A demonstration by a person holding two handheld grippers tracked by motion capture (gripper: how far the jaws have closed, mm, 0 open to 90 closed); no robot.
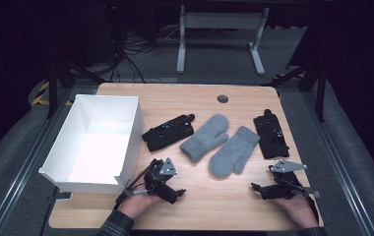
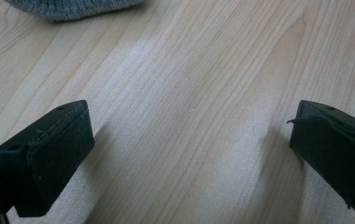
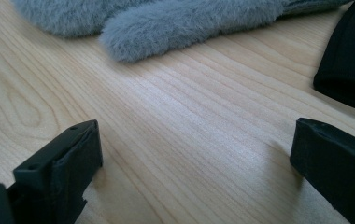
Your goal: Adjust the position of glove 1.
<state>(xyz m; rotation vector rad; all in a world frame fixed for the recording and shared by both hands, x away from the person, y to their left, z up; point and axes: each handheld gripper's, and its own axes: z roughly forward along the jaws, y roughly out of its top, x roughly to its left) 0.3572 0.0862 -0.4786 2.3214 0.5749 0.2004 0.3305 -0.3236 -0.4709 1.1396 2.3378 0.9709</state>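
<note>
Both grippers low at table's (image 1: 209, 201) near edge — left gripper (image 1: 171, 191) and right gripper (image 1: 264, 191), jaws spread, nothing between them. Two grey mittens (image 1: 219, 143) lie just beyond, mid-table, flanked by black gloves (image 1: 169, 132).

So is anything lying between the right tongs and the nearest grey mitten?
Nothing visible: bare wood separates the open right tongs from the grey mitten. The black glove lies off to the side, not in the path.

A white box (image 1: 101, 142) sits at the surface's (image 1: 185, 98) left edge; two black gloves (image 1: 169, 132) (image 1: 271, 133) lie left and right of centre.
</note>
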